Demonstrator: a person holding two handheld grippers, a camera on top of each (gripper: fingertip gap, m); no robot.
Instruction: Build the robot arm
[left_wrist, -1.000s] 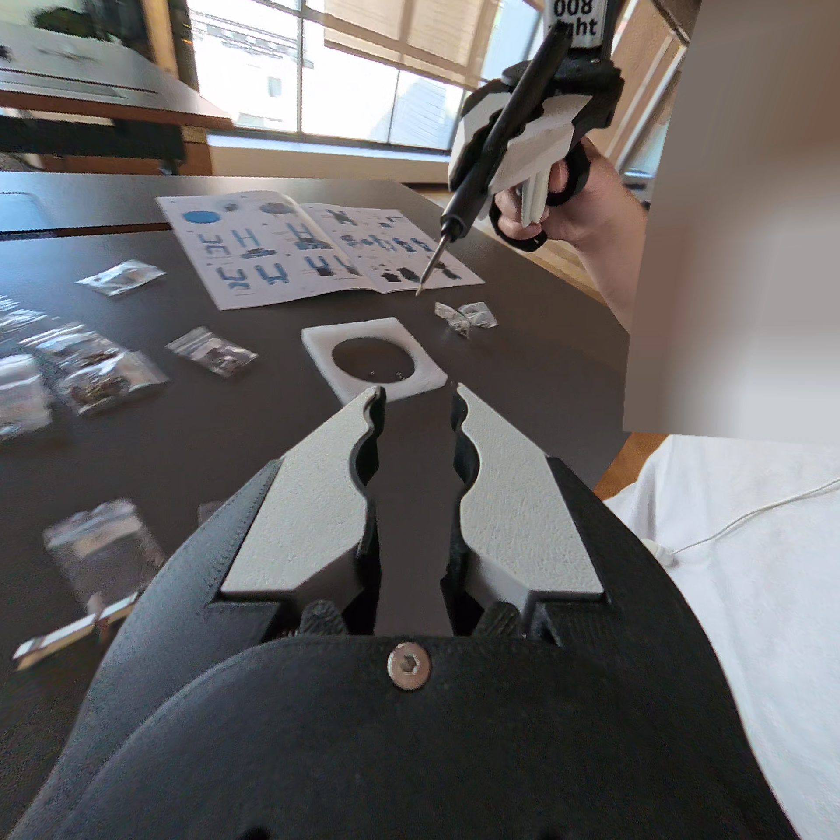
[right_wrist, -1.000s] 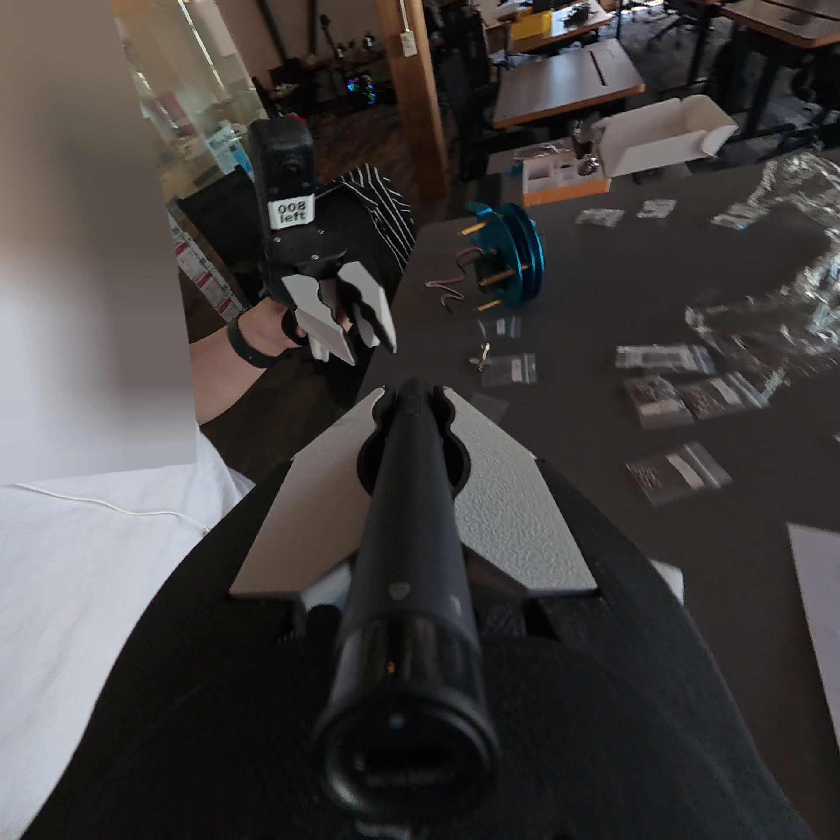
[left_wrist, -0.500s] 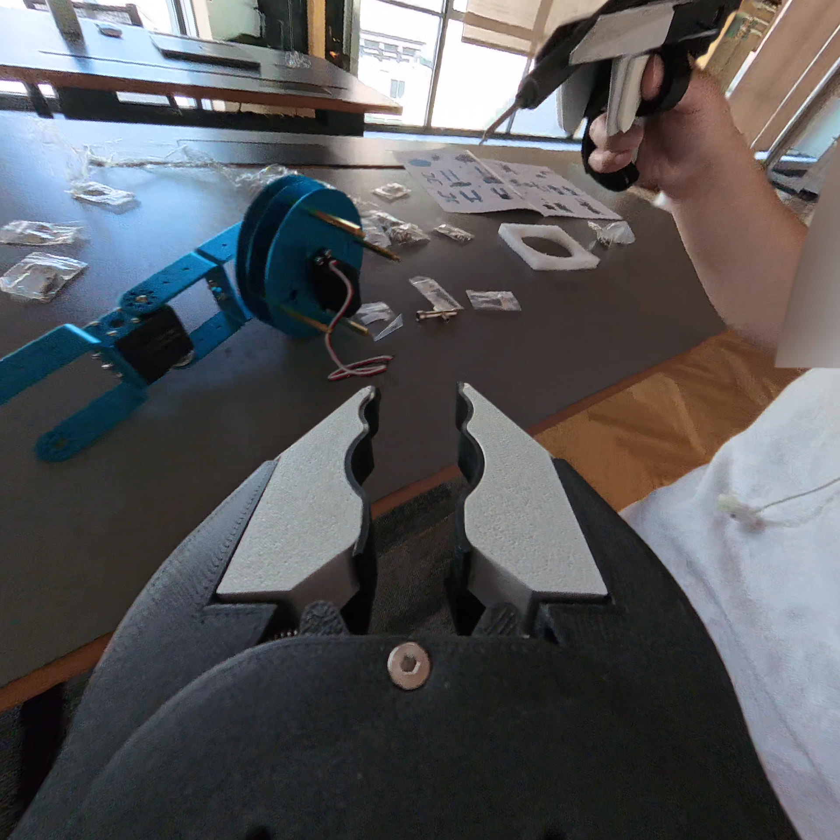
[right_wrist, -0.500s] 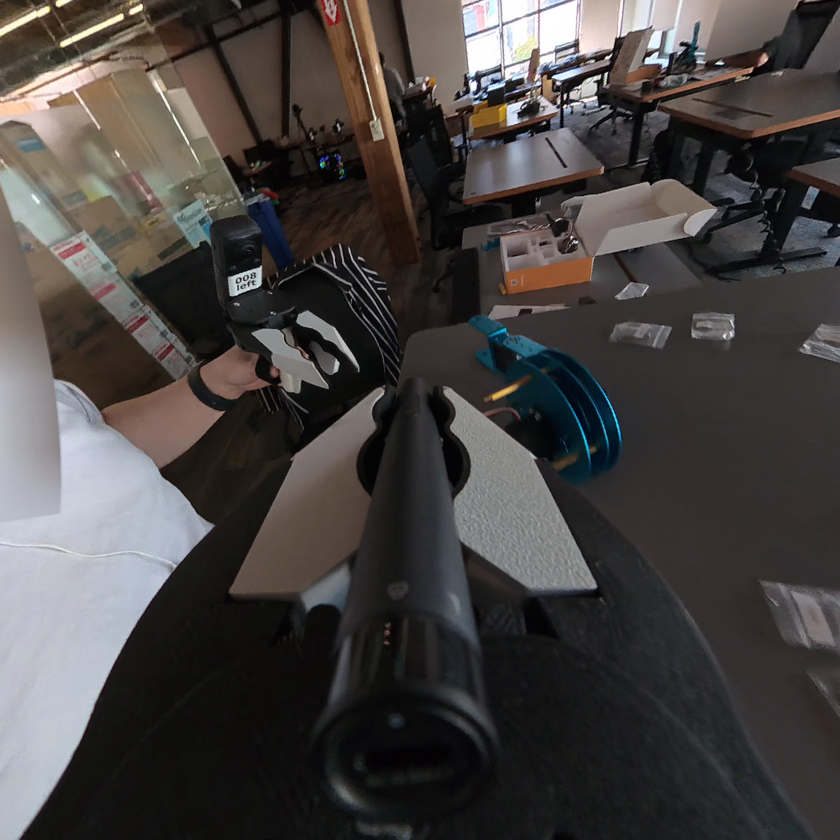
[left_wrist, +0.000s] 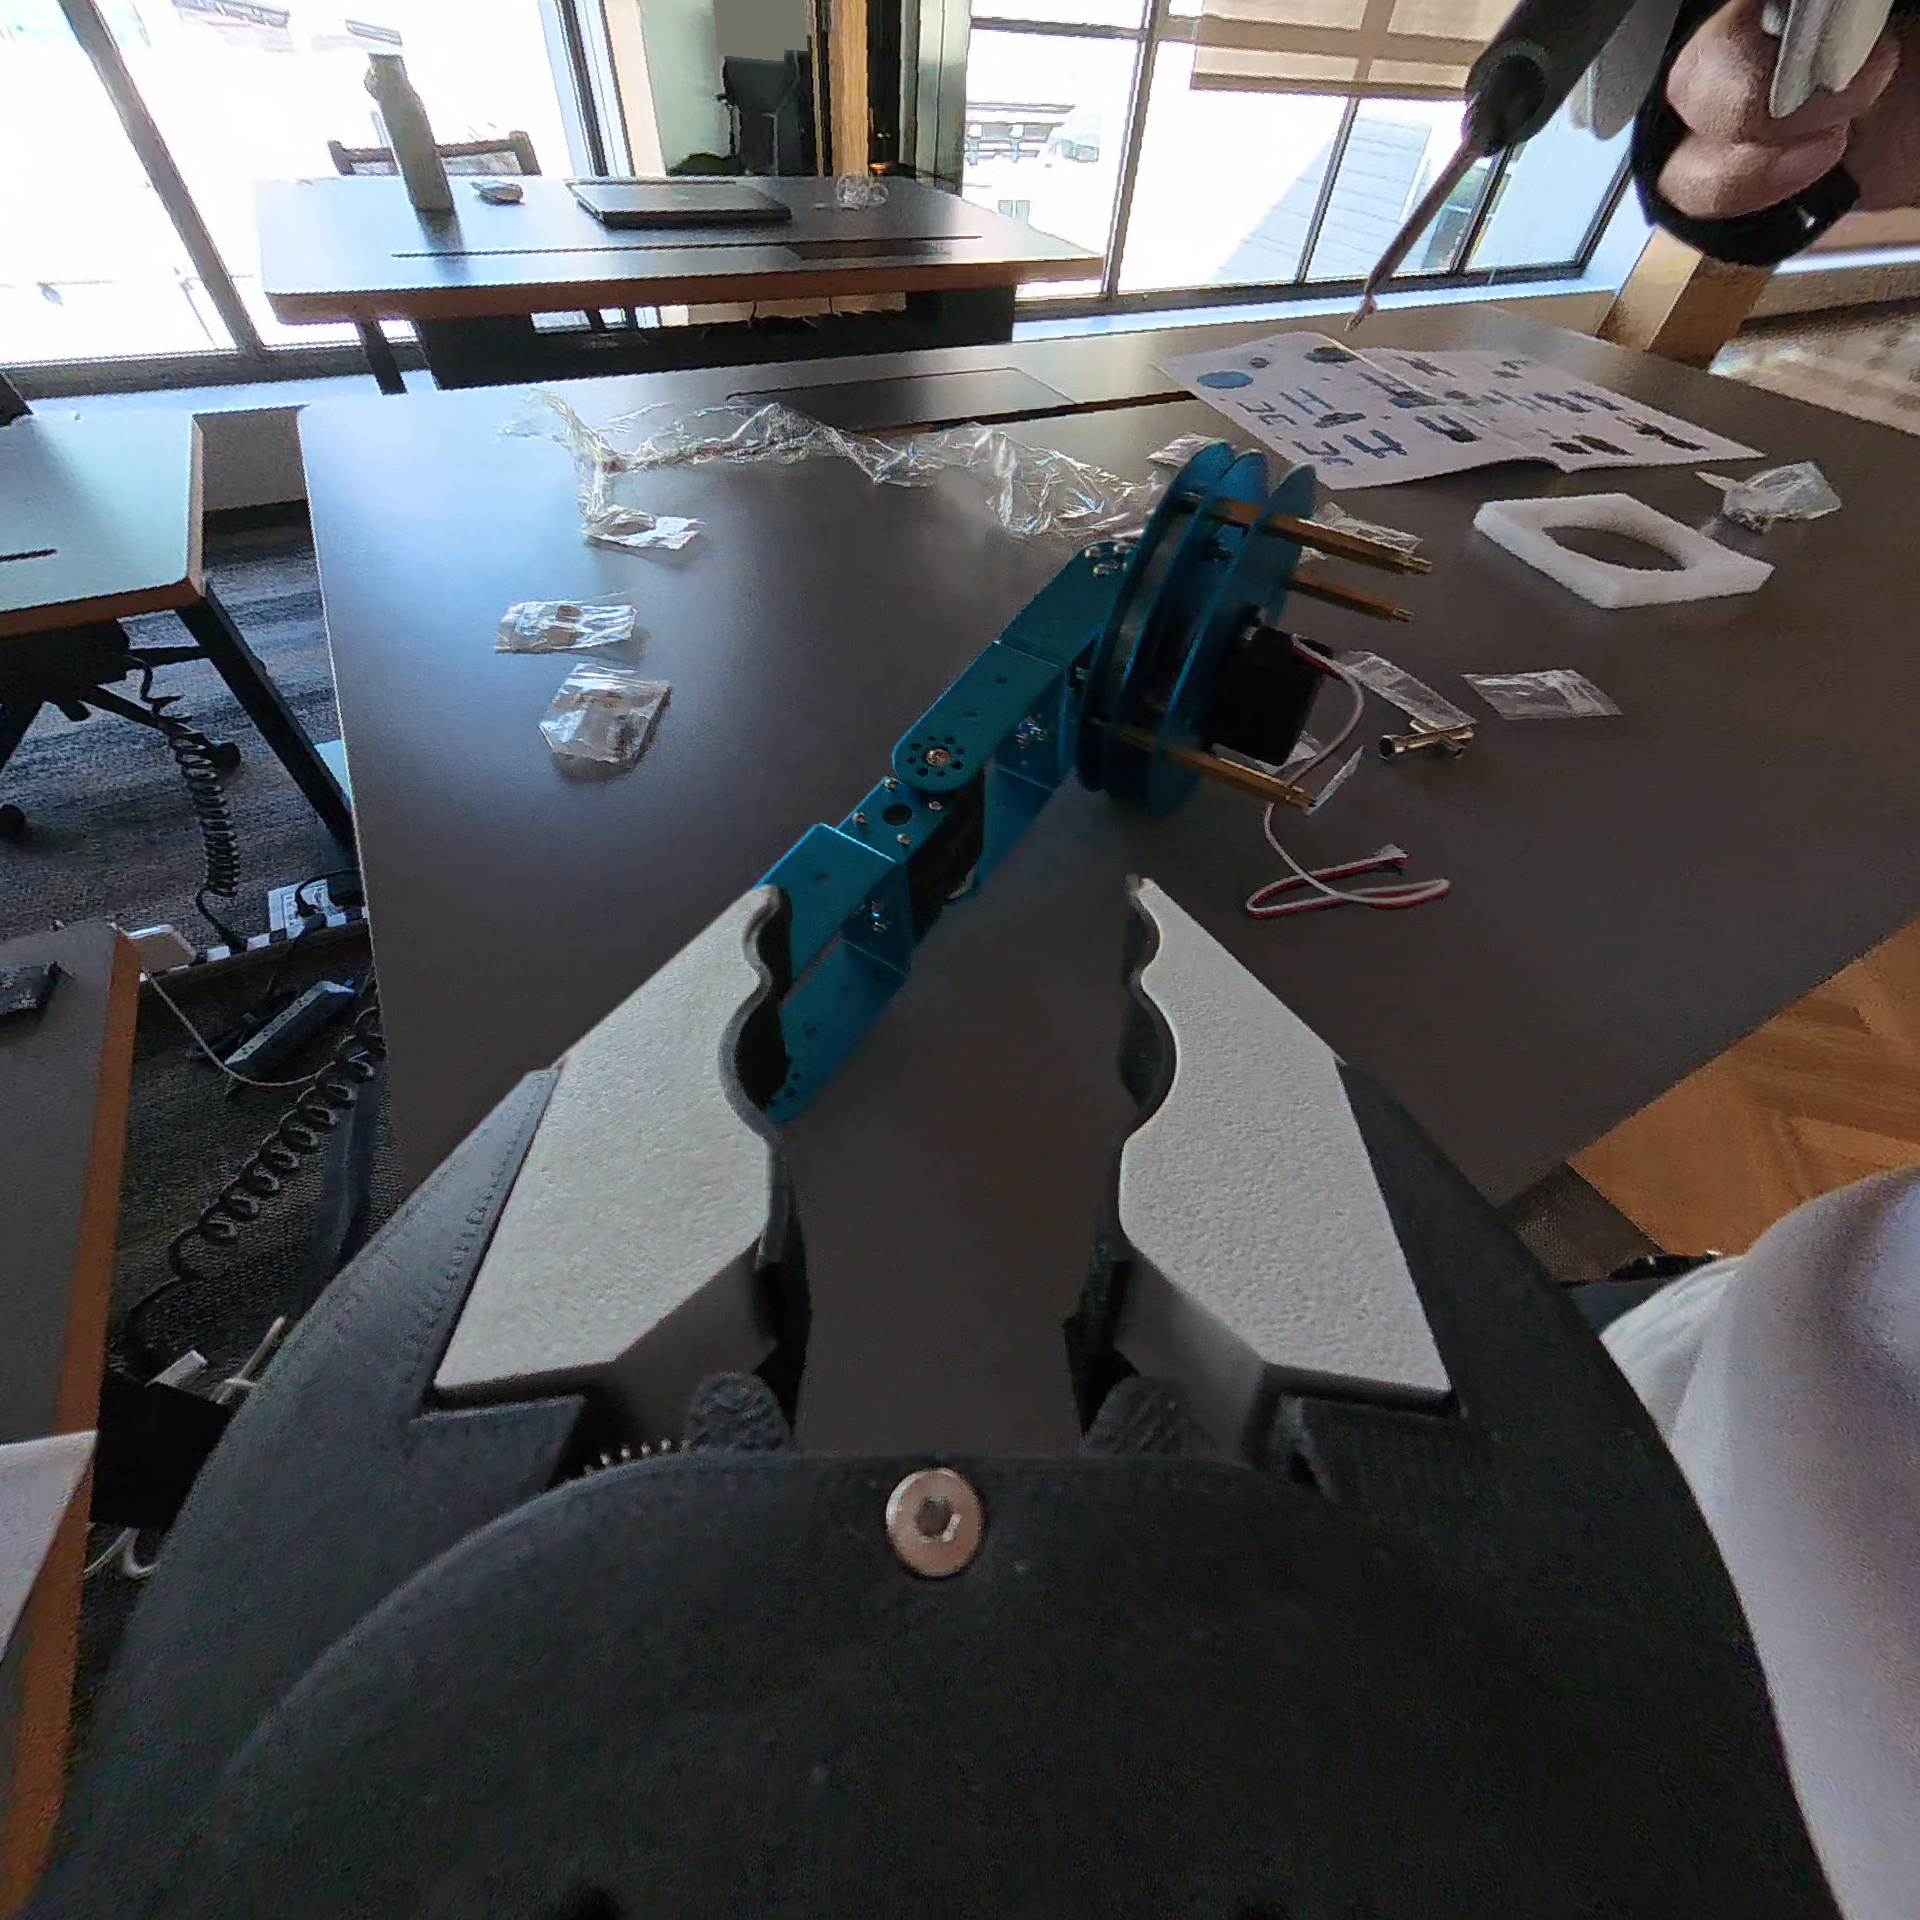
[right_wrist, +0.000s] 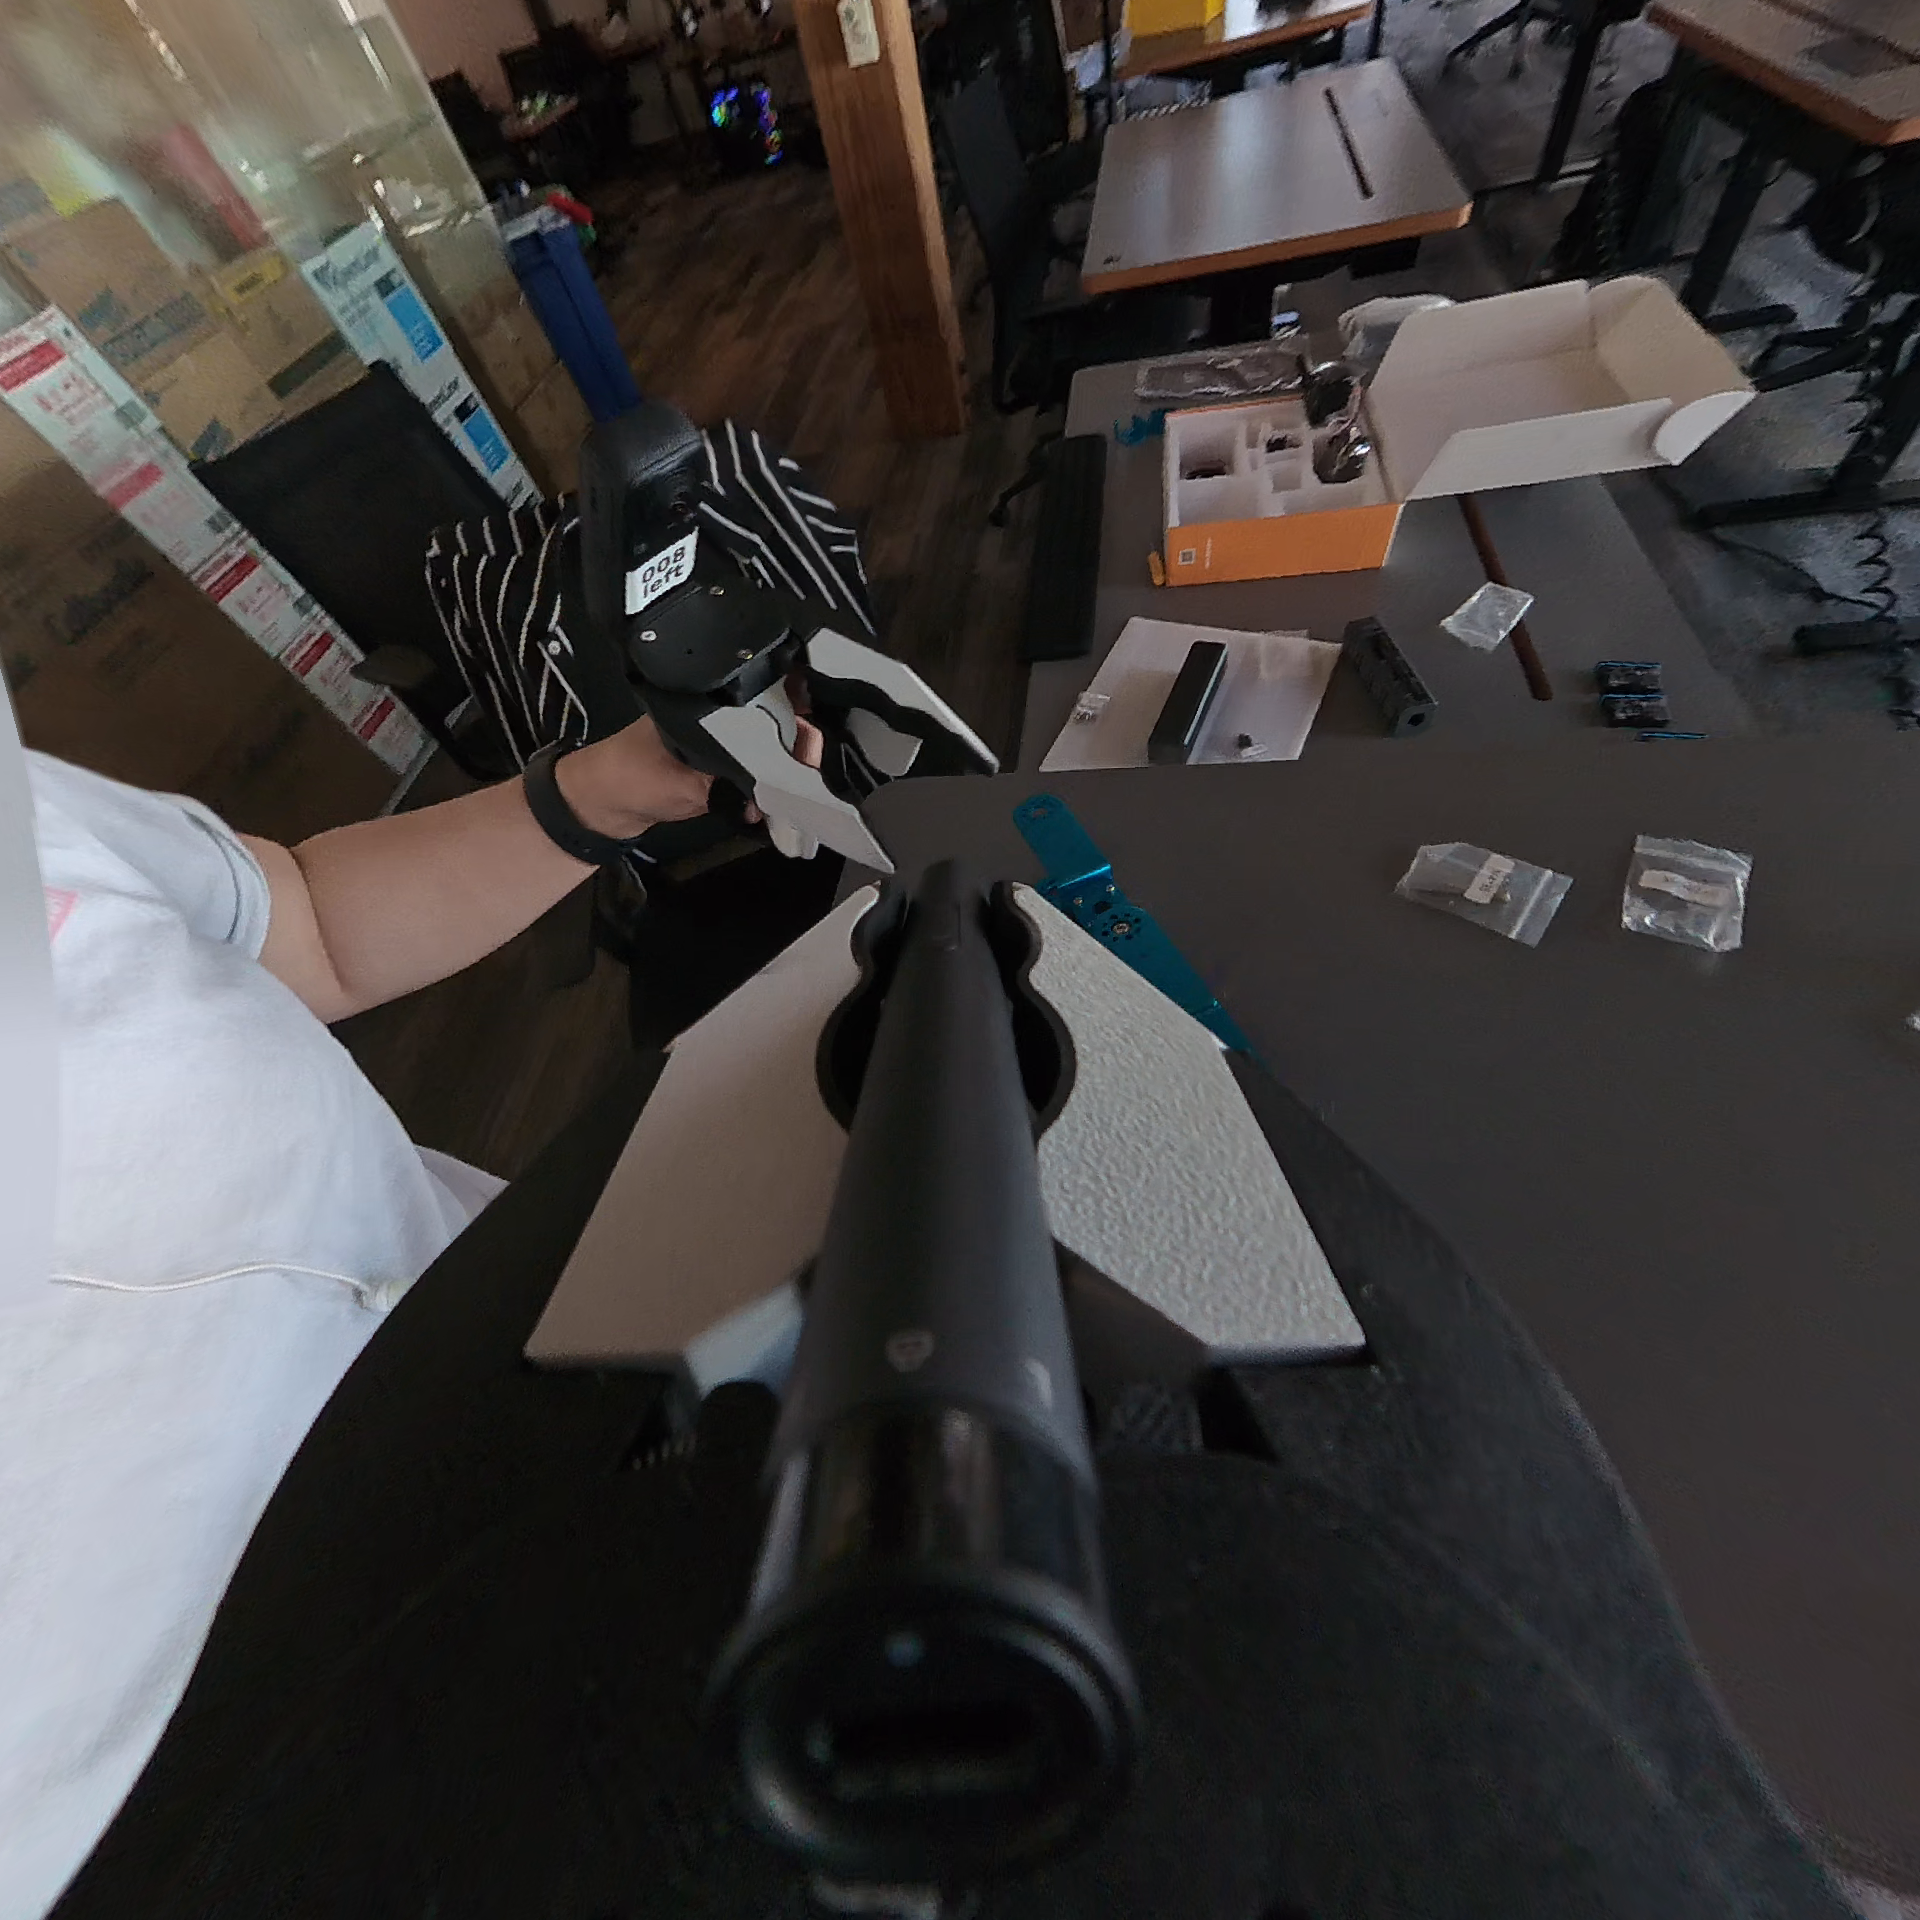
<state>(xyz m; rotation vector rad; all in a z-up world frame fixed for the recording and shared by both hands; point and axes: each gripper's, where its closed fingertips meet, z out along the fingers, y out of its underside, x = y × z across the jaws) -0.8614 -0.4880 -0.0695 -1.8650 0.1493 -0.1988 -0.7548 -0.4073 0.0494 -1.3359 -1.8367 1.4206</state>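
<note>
Left wrist view shows a dark table (left_wrist: 623, 831) bearing a blue metal arm assembly (left_wrist: 1039, 707) lying on its side, its long axis running from the near bracket end diagonally away to the right, where three round plates carry brass standoffs pointing right. Over that bracket end hangs the left gripper (left_wrist: 951, 914), jaws spread wide and empty, tilted down at the table. High at the right, the right gripper (right_wrist: 940, 883) is clamped on a black screwdriver (right_wrist: 935, 1195), whose tip (left_wrist: 1361, 310) slants down-left above an open instruction sheet (left_wrist: 1455, 410). One white foam frame (left_wrist: 1621, 551) lies nearby.
</note>
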